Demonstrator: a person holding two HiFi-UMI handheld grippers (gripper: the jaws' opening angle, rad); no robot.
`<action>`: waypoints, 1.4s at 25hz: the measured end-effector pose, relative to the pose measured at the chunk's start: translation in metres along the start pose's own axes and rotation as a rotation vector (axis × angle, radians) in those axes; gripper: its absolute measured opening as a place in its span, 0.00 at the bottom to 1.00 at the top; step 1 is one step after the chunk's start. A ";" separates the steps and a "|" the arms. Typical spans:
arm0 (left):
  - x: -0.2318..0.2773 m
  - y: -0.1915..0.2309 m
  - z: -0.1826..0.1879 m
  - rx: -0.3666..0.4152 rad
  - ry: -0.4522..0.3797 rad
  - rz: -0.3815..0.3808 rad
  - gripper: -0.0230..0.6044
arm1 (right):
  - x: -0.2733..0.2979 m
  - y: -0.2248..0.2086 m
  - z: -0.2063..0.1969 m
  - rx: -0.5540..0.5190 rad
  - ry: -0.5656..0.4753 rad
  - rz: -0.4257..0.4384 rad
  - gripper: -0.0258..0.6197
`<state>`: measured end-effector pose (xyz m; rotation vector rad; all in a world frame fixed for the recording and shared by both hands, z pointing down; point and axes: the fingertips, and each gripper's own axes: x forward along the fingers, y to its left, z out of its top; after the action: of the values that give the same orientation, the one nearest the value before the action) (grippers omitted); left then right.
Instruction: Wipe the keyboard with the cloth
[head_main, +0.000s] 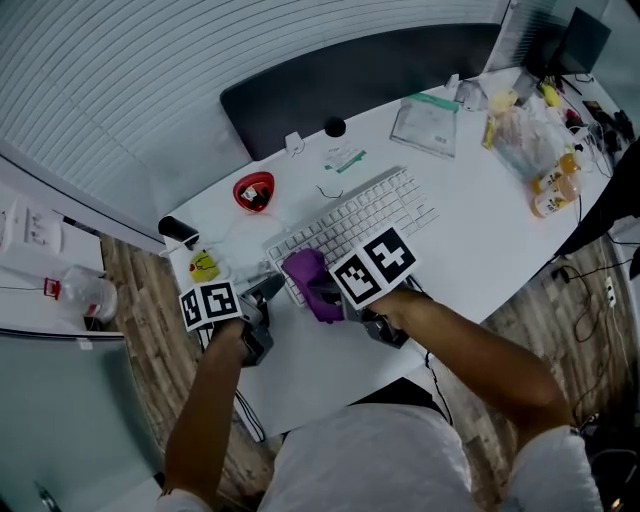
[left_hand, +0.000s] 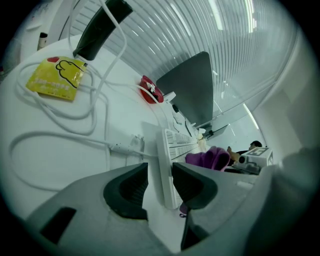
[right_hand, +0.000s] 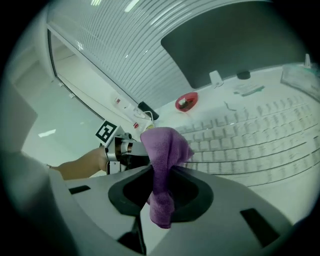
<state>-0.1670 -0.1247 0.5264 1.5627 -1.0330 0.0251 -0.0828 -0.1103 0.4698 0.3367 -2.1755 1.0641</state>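
Observation:
A white keyboard (head_main: 365, 215) lies slantwise on the white desk (head_main: 480, 250). My right gripper (head_main: 328, 297) is shut on a purple cloth (head_main: 305, 270), which rests on the keyboard's near-left end. In the right gripper view the cloth (right_hand: 162, 145) bunches up between the jaws of that gripper (right_hand: 161, 186), with the keyboard (right_hand: 250, 140) behind it. My left gripper (head_main: 267, 293) sits at the keyboard's left end. In the left gripper view its jaws (left_hand: 160, 176) stand a little apart, with the keyboard's end (left_hand: 172, 145) in line with the gap and the cloth (left_hand: 210, 157) beyond.
A red dish (head_main: 254, 190), a yellow packet (head_main: 204, 266) and a black plug (head_main: 178, 230) lie left of the keyboard. White cable (left_hand: 75, 107) loops there. A dark chair back (head_main: 350, 75) stands behind the desk. A plastic pouch (head_main: 428, 122) and bottles (head_main: 552, 192) are at the right.

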 end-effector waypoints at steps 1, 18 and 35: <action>0.000 0.000 0.000 0.001 0.000 0.000 0.30 | 0.009 0.005 -0.003 0.004 0.002 0.010 0.17; 0.001 0.000 0.000 -0.003 0.006 0.003 0.30 | -0.042 -0.088 -0.012 0.013 0.018 -0.154 0.17; 0.001 -0.001 0.000 -0.015 -0.004 0.035 0.30 | -0.185 -0.244 -0.011 0.153 -0.039 -0.416 0.17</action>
<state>-0.1661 -0.1254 0.5263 1.5319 -1.0608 0.0385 0.1794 -0.2671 0.4947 0.8445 -1.9421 0.9897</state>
